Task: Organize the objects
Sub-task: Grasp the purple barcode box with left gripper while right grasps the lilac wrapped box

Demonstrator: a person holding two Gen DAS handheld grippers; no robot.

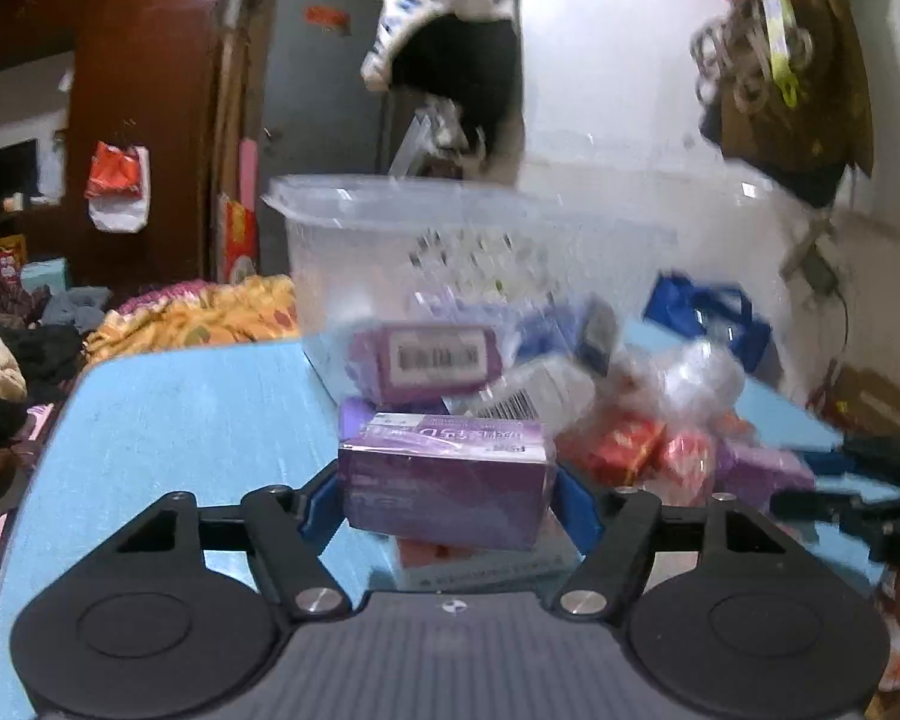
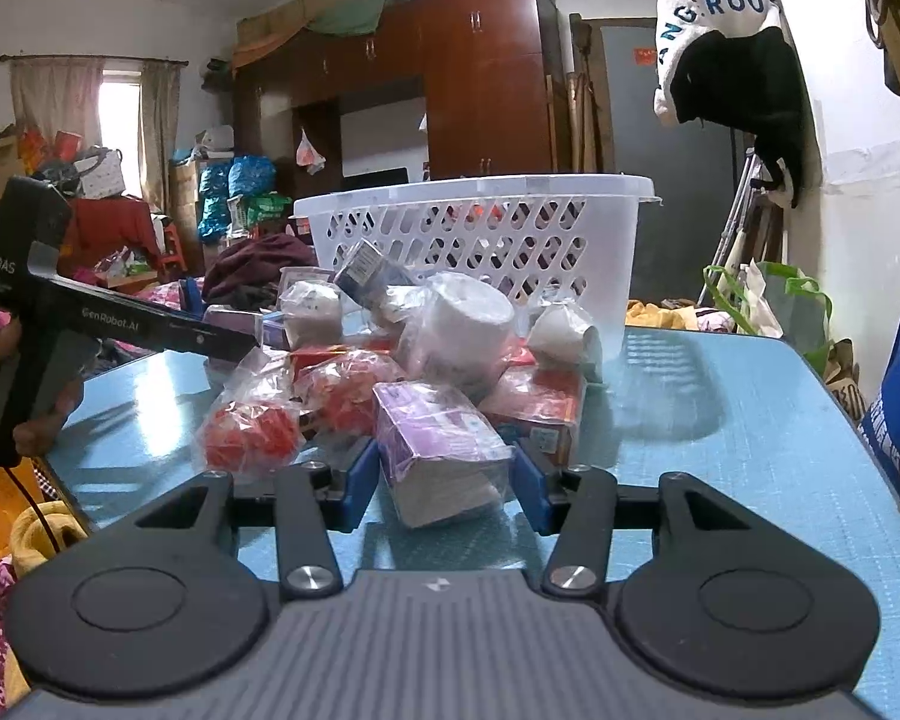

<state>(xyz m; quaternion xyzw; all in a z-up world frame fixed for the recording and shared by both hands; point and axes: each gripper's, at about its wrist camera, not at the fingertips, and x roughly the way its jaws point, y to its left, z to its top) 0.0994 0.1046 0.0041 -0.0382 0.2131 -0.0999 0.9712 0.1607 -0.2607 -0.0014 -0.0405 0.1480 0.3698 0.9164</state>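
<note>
Left tool: blue pads pressed against both sides of a purple box, so it is clamped on that box. The box sits level between the pads and appears raised above the blue tabletop; a flat pale carton lies underneath it. The left wrist view is motion-blurred, so fine detail is unreliable.

Ahead of the left tool: white slotted basket, standing upright on the tabletop. Another purple box with a barcode label lies in front of the basket wall, near the pile.

Right tool: jaws spread wide, straddling a plastic-wrapped purple box that rests tilted on the tabletop. Left pad looks close to or touching the wrap; right pad stands apart from it. Not gripping.

Pile behind that box, right wrist view: red items in clear bags, a red carton, wrapped white rolls. All heaped against the front of the basket.

The left tool's body enters from the left edge of the right wrist view, held by a hand
</note>
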